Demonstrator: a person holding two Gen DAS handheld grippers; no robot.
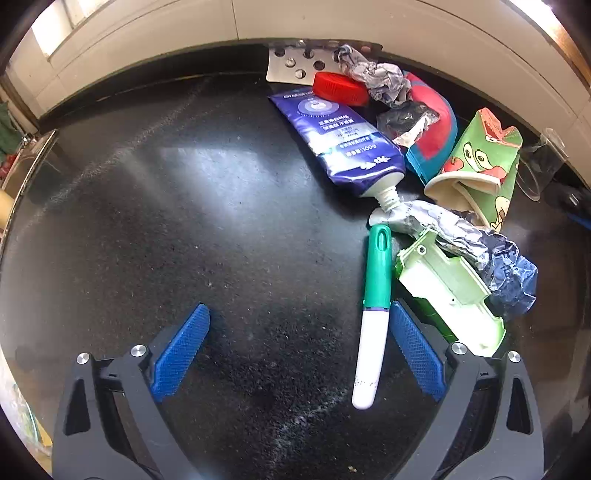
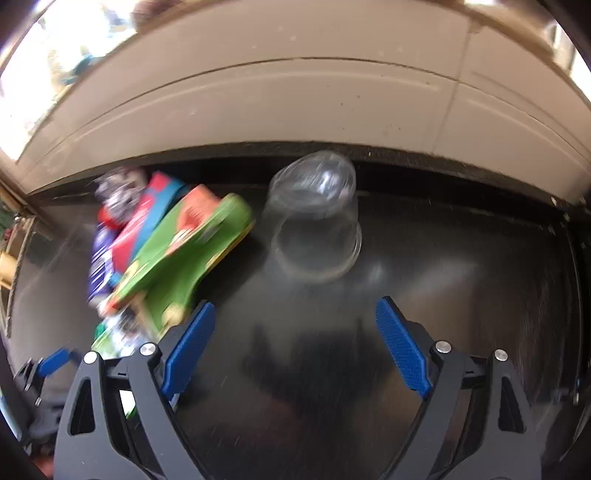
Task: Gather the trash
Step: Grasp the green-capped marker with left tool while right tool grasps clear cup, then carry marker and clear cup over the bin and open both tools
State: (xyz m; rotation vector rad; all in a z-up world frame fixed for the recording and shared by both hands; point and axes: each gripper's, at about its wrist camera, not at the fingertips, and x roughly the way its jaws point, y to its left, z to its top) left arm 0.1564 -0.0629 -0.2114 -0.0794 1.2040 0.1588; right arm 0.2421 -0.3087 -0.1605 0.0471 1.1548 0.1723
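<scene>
On the black counter [image 1: 221, 221] lies a pile of trash: a blue toothpaste tube [image 1: 340, 140], a green-and-white marker [image 1: 375, 314], a pale green plastic piece [image 1: 450, 291], a crushed green paper cup [image 1: 480, 166], crumpled foil [image 1: 443, 229], a red lid [image 1: 341, 88]. My left gripper [image 1: 299, 314] is open; the marker lies just inside its right finger. My right gripper [image 2: 295, 306] is open and empty, just short of a clear plastic cup [image 2: 314, 218] lying on the counter. The green cup [image 2: 184, 254] shows blurred to its left.
A white wall [image 1: 295, 22] runs along the counter's back edge. A perforated metal plate [image 1: 295, 62] leans there. The left gripper shows at the lower left of the right wrist view [image 2: 51, 362]. A sink edge [image 1: 22, 166] lies far left.
</scene>
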